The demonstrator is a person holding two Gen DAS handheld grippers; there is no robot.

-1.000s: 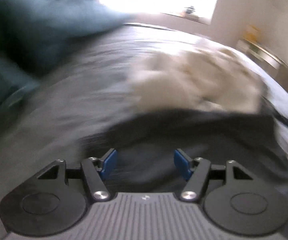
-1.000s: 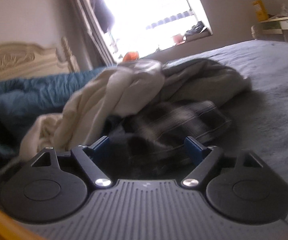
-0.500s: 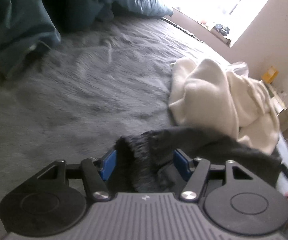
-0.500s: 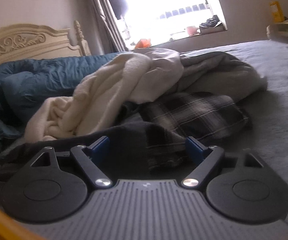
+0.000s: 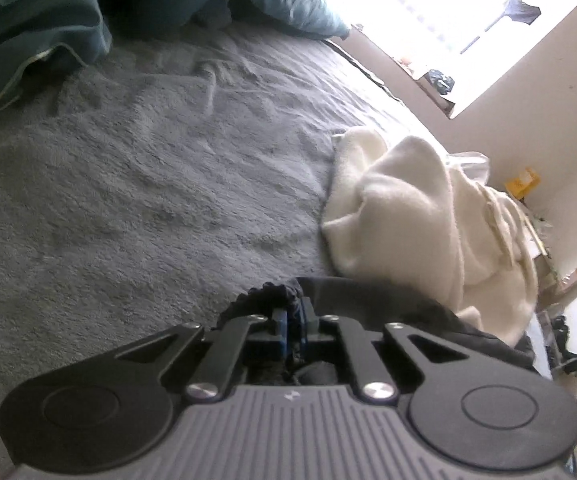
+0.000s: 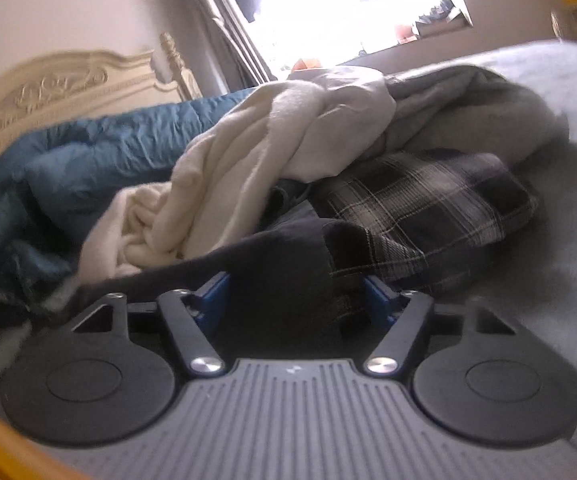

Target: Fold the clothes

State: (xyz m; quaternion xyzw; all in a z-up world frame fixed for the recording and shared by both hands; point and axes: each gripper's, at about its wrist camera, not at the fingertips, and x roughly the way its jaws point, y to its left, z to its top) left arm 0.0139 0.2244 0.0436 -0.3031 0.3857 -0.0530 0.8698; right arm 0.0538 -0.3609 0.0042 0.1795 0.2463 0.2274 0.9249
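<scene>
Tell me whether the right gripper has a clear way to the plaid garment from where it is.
Probably yes. The right gripper is open, with black fabric lying between its fingers; the plaid garment lies just ahead and rightward, its near edge uncovered. The cream garment covers only its far side.

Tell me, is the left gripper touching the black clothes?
Touching. The left wrist view shows the left gripper with its blue fingers shut on a bunched edge of the black garment, the cloth pinched between them.
</scene>
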